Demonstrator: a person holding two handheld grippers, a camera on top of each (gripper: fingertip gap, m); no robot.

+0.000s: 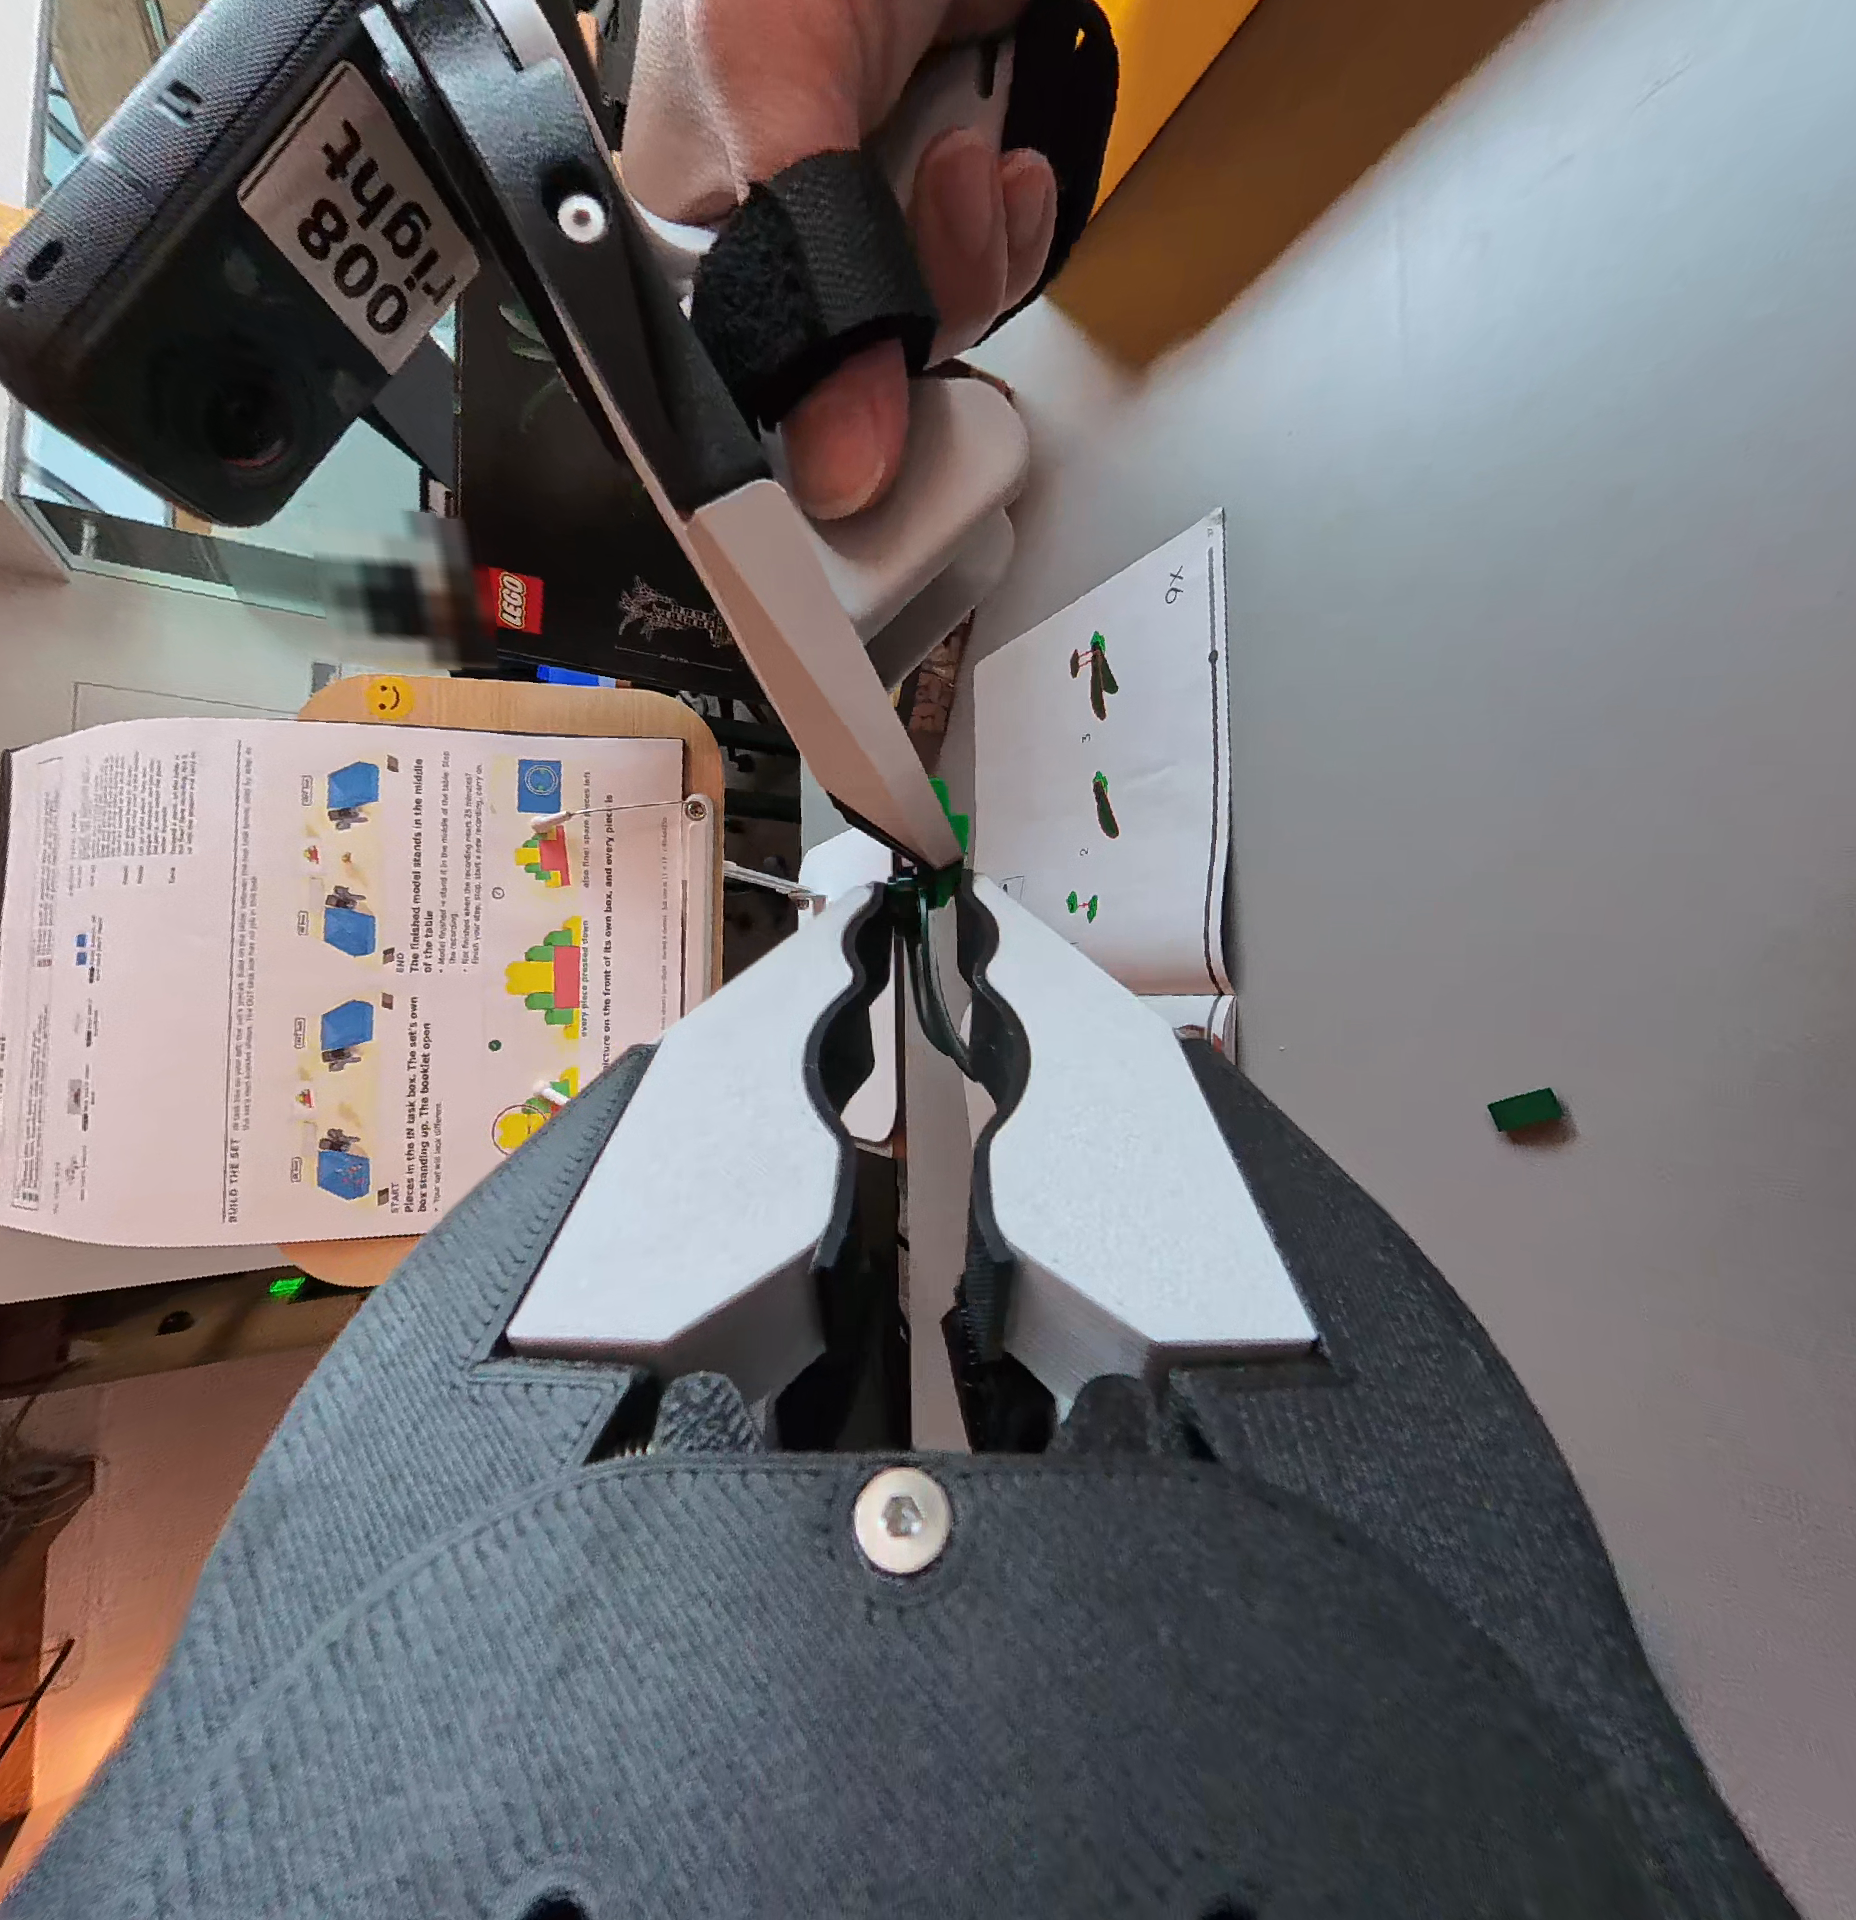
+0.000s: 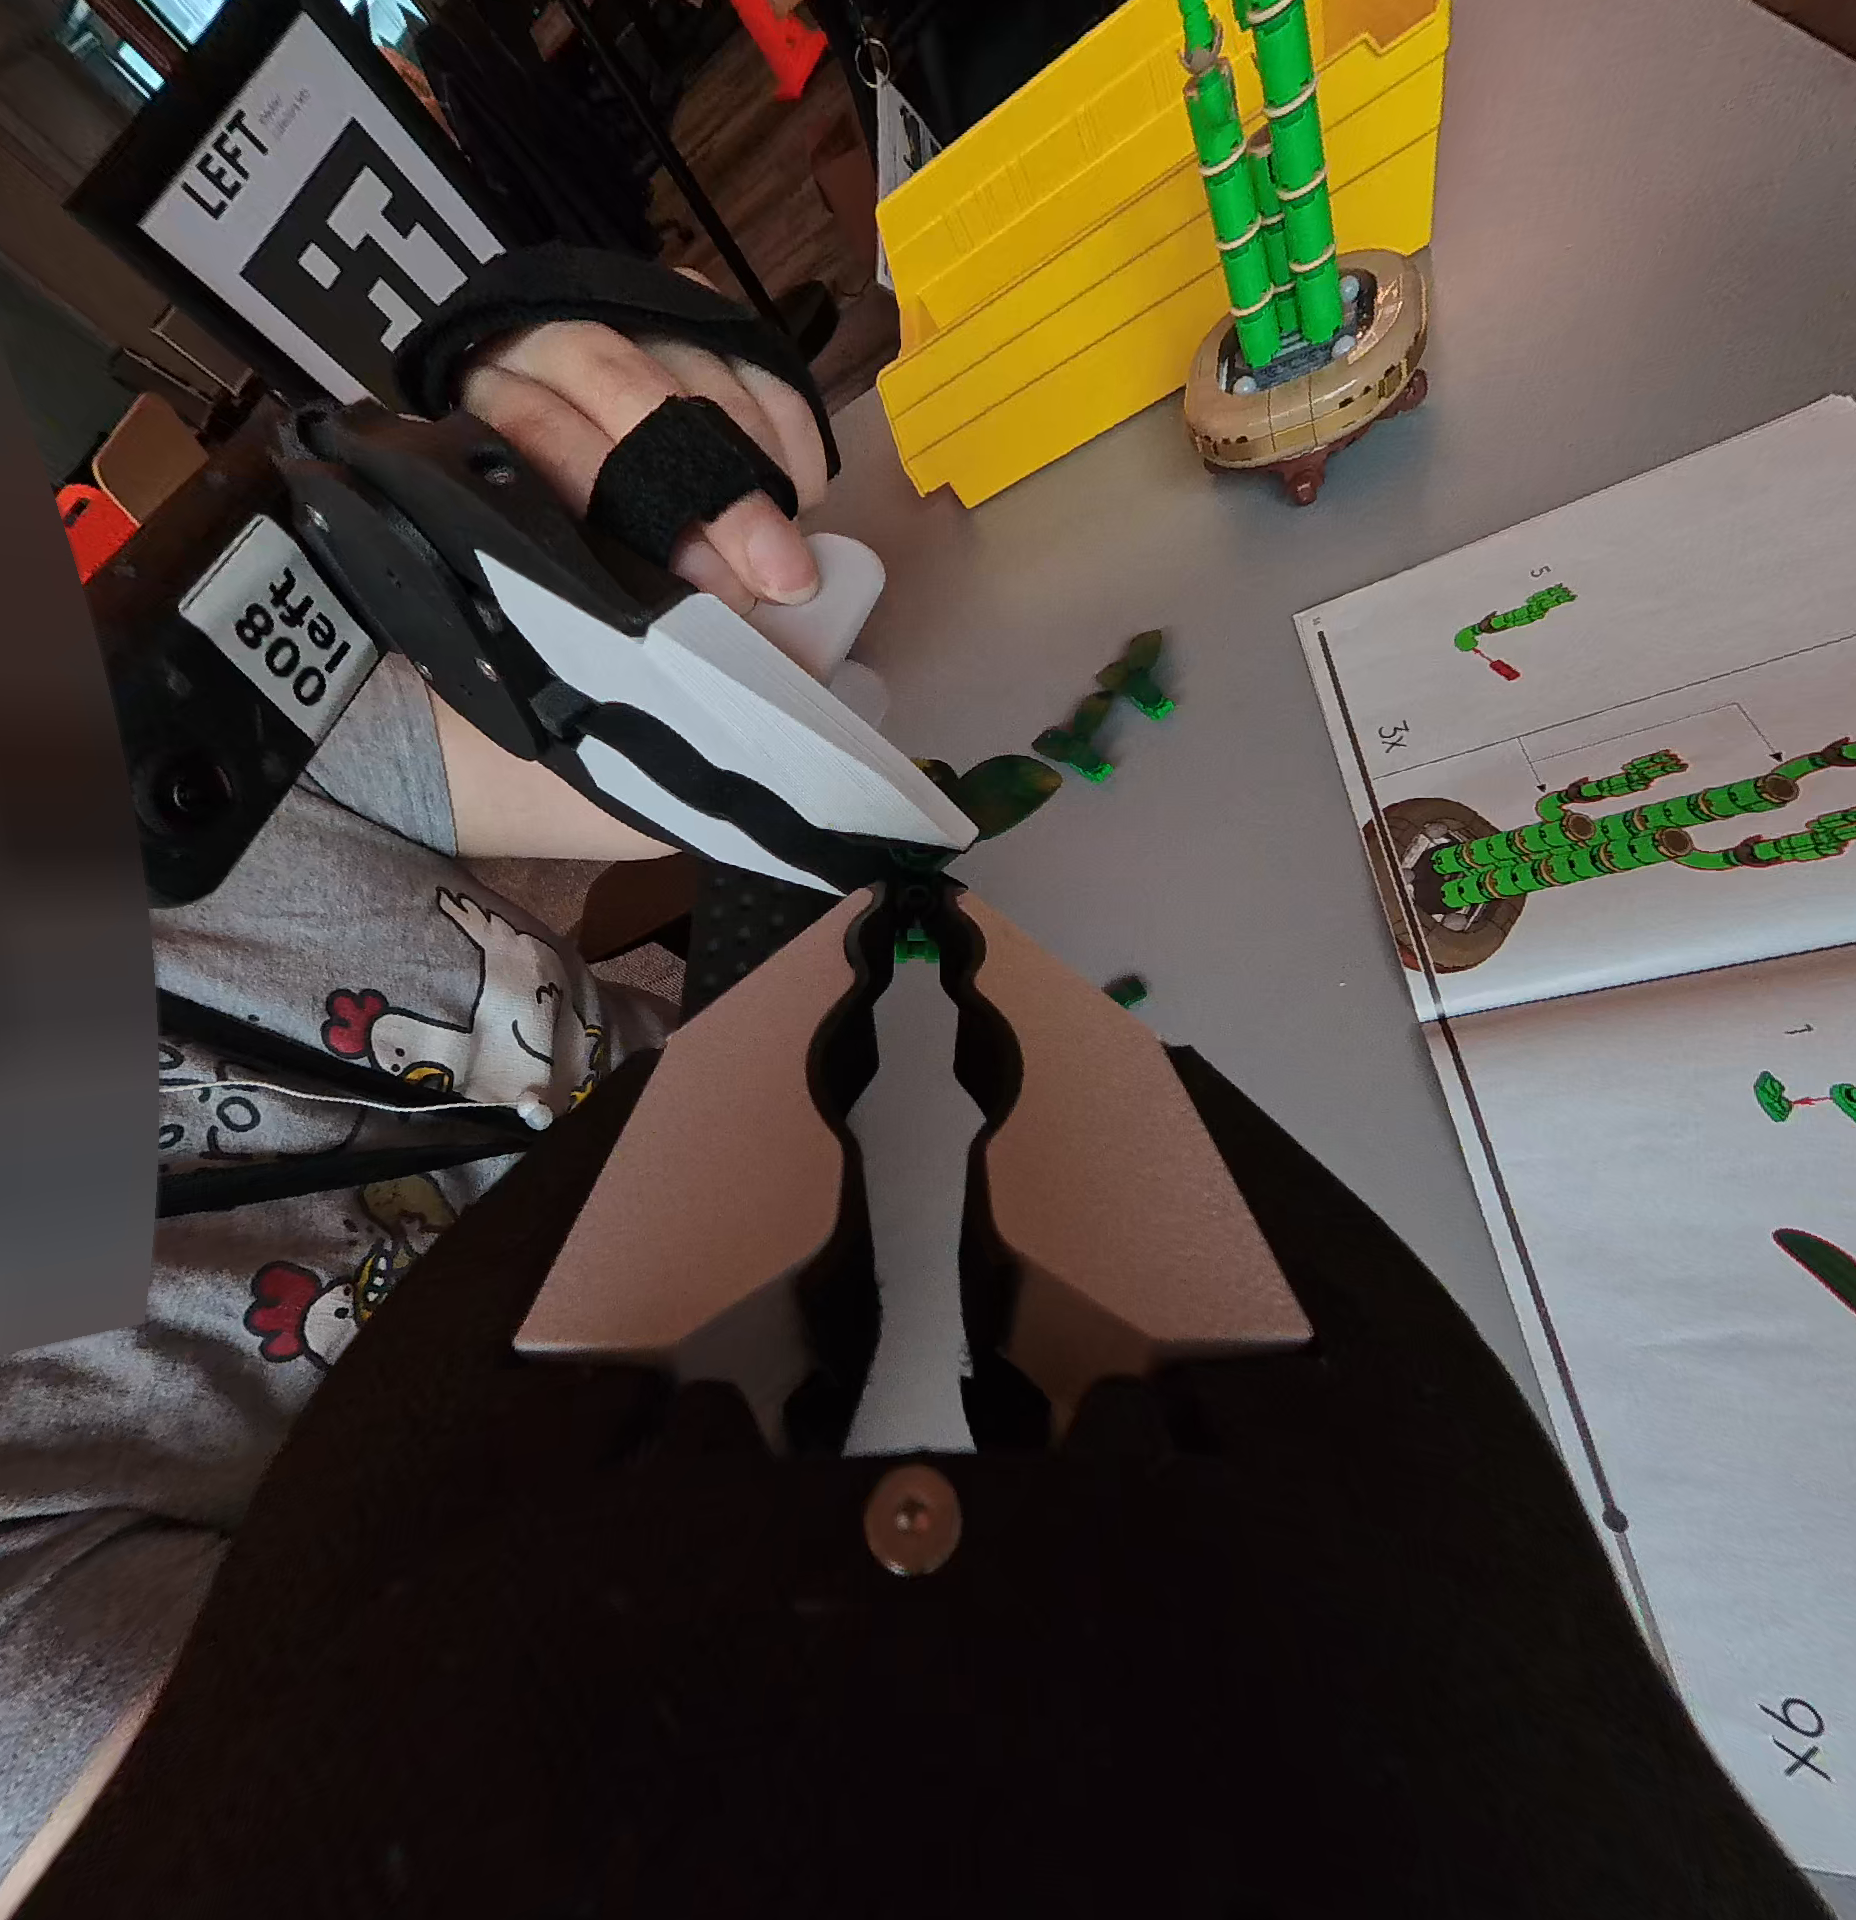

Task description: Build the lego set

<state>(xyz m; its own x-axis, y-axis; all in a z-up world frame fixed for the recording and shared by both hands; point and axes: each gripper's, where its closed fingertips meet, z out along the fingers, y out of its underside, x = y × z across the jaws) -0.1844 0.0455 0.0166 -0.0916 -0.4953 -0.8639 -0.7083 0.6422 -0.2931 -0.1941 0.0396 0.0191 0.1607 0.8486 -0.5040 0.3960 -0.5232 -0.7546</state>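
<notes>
Left claw [image 1: 924,894] pinching dark green leaf piece [image 1: 929,966]; right claw [image 2: 919,899] pinching small bright green connector [image 2: 913,943]. Tips meeting mid-air above surface [image 2: 1267,831], presumably to join both. Finished leaves [image 2: 1100,717] lying nearby; bamboo model [image 2: 1298,312] standing beyond

Lettering stands on the white sticker [image 1: 358,213] of one black camera, a like sticker [image 2: 280,634] on the other, the black cardboard box [image 1: 550,582], the white instruction sheet [image 1: 332,966], the open white booklet [image 2: 1630,727] and the black-and-white marker card [image 2: 311,197].
</notes>
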